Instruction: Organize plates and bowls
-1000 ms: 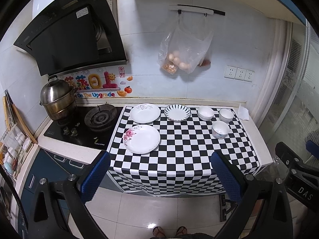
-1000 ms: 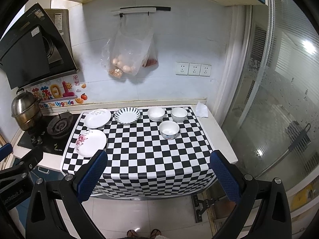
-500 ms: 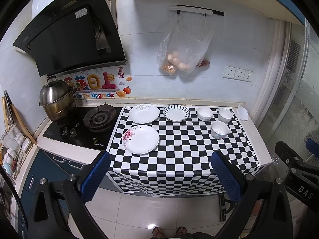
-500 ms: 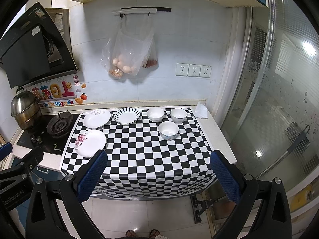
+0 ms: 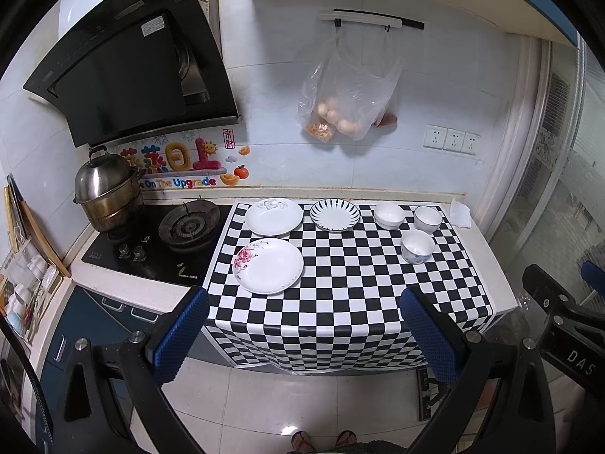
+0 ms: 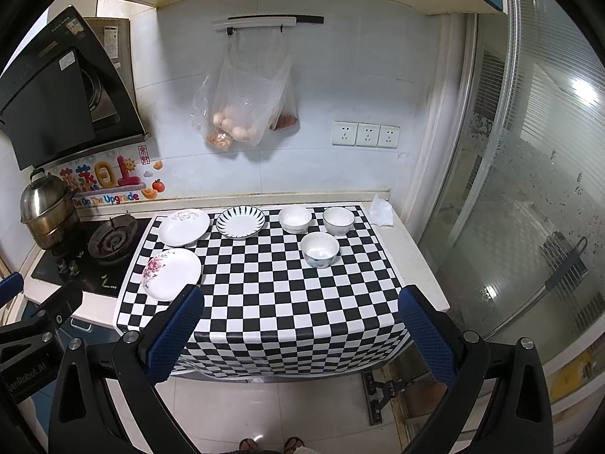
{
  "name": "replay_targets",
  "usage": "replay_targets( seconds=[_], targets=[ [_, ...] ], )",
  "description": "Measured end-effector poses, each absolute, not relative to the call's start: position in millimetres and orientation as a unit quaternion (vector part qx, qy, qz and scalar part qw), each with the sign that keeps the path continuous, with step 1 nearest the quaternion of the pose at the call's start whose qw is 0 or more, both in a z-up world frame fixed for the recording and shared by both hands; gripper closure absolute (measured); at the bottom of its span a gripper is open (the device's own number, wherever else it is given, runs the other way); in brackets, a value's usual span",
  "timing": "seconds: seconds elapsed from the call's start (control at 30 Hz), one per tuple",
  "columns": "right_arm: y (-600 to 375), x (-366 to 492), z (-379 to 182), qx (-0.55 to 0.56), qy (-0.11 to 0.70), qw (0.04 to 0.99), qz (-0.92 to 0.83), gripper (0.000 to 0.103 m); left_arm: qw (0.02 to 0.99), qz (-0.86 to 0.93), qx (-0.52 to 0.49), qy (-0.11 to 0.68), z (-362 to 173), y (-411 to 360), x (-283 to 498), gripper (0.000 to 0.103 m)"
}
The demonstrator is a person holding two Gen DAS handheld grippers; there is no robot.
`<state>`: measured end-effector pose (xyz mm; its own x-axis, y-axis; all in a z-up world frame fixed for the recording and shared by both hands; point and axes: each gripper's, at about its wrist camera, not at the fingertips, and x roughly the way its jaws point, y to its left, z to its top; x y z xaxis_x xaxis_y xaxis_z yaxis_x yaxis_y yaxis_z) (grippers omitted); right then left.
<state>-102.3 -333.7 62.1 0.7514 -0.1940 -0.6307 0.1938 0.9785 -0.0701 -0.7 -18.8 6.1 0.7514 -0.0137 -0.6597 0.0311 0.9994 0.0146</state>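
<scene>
Left wrist view: a counter under a checked cloth [image 5: 340, 291] fills the middle, and compared with a second ago almost nothing has changed; the camera has only drifted slightly, so sorting has not begun. Three plates sit apart at about 10 o'clock on the cloth: a flowered plate [image 5: 269, 266] nearest, a plain plate [image 5: 273, 216] behind it, a striped plate [image 5: 334, 215] at 12 o'clock. Three bowls cluster at 2 o'clock: a near bowl [image 5: 417, 246], a rimmed bowl [image 5: 427, 219], and a white bowl [image 5: 389, 215] that may be two stacked, though it is too small to tell. The left gripper [image 5: 302, 335] hangs short of the counter edge, its blue pads wide apart and holding nothing. In the right wrist view the right gripper [image 6: 298, 335] is likewise spread wide and empty, well back from the dishes. A stove [image 5: 181, 227] lies at 9 o'clock. Every dish is untouched, so stacking like with like is all left to do.
</scene>
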Motion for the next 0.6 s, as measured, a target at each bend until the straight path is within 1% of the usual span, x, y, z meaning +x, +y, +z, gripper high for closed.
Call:
replay_targets(
  seconds=[0.5,0.6],
  targets=[
    [-333.1,-97.9,60.8,0.006,0.339,0.935,-0.101,0.0,0.938,-0.01,0.006,0.345,7.1,-12.9,11.6,0.0],
    [-338.6,-85.3,54.9,0.018,0.342,0.934,-0.101,0.0,0.94,0.004,0.009,0.341,2.7,-11.2,18.0,0.0]
  ],
)
